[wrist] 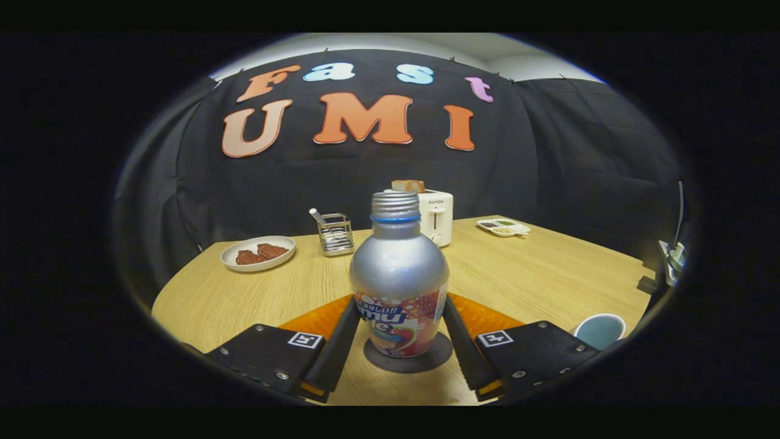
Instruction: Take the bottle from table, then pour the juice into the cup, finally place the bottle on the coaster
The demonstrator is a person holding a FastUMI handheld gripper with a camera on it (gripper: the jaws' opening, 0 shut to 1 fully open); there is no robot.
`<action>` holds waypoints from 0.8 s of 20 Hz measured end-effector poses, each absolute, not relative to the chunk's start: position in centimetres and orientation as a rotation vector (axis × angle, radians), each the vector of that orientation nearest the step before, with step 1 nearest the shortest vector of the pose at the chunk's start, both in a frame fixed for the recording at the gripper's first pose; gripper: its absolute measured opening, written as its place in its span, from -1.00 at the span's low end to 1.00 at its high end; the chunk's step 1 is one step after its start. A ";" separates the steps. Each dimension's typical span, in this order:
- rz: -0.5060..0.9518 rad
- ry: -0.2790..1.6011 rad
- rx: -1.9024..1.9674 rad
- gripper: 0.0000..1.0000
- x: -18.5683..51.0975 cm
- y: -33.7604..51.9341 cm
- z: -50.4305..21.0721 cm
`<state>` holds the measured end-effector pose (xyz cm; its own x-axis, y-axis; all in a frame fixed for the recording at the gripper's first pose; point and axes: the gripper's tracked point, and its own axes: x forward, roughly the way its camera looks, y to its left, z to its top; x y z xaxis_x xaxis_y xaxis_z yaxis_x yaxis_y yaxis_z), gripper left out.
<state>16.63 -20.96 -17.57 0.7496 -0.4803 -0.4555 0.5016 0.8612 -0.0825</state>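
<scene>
A silver bottle (399,274) with a colourful label and a threaded, capless neck stands upright on a dark round coaster (420,363). My gripper (402,302) has the bottle between its fingers, and both fingertips (350,314) press against the label's sides. A pale blue cup (600,329) stands on the wooden table (548,274), just to the right of my right finger. I cannot see into the cup. An orange mat (490,317) lies under the coaster and behind the fingers.
Beyond the bottle stand a white toaster (437,219) with bread in it and a metal wire holder (335,235). A white plate (258,253) with brown food sits far left. A small white tray (503,227) is far right.
</scene>
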 end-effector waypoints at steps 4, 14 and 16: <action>-0.531 0.475 0.050 0.59 16.4 -20.4 -17.2; -0.500 0.461 0.032 0.92 15.2 -19.3 -15.6; -0.488 0.470 0.027 0.94 14.5 -18.7 -15.4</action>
<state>14.49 -18.69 -15.35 0.7788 -0.4457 -0.4413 0.4579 0.8849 -0.0856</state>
